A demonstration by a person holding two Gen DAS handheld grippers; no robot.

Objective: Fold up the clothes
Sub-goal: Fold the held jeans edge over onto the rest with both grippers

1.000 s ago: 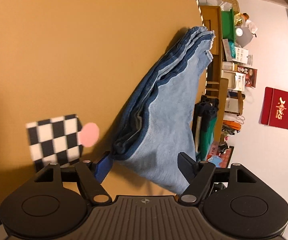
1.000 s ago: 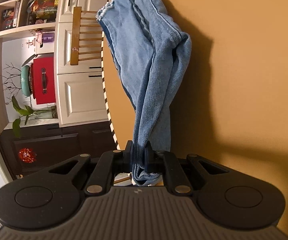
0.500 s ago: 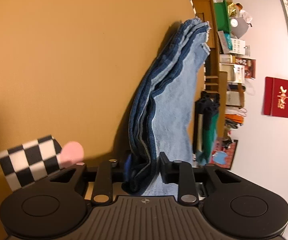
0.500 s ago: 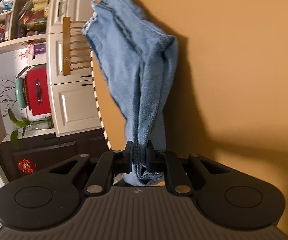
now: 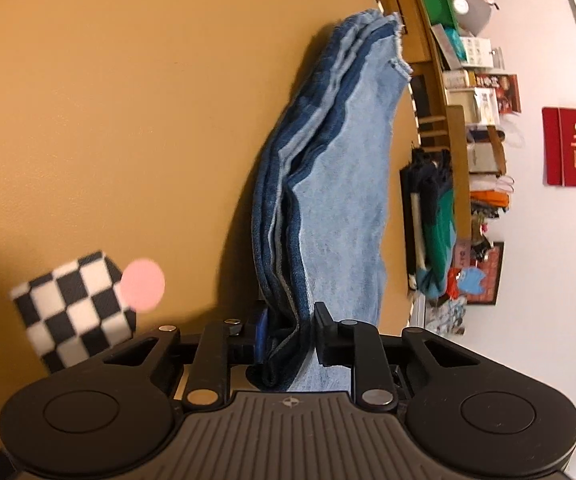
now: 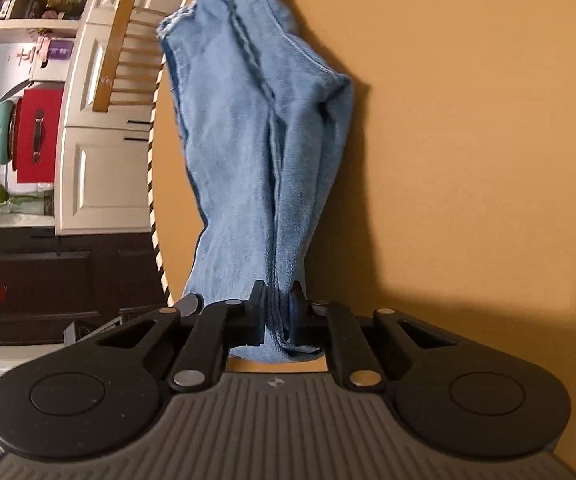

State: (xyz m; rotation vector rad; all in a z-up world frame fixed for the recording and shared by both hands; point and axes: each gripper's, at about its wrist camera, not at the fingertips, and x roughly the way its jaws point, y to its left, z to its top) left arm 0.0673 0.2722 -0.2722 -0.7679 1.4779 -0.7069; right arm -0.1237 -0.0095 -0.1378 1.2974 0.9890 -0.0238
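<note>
A pair of blue jeans (image 5: 336, 184), folded into several layers, stretches away from my left gripper (image 5: 288, 332) over the tan table (image 5: 128, 100). That gripper is shut on the dark-edged layers of the near end. In the right wrist view the same jeans (image 6: 256, 152) run up from my right gripper (image 6: 278, 312), which is shut on a bunched light-blue fold. The frayed hems lie at the far end near the table's edge in both views. The cloth hangs slightly lifted between the grippers and the table.
A black-and-white checkered marker (image 5: 76, 312) with a pink dot (image 5: 143, 286) lies on the table left of my left gripper. Beyond the table edge stand a wooden chair (image 6: 124, 56), white cabinets (image 6: 100, 176) and cluttered shelves (image 5: 472, 92).
My left gripper went from open around the jeans to shut on their layered edge. The right gripper kept its hold while the jeans shifted and straightened a little.
</note>
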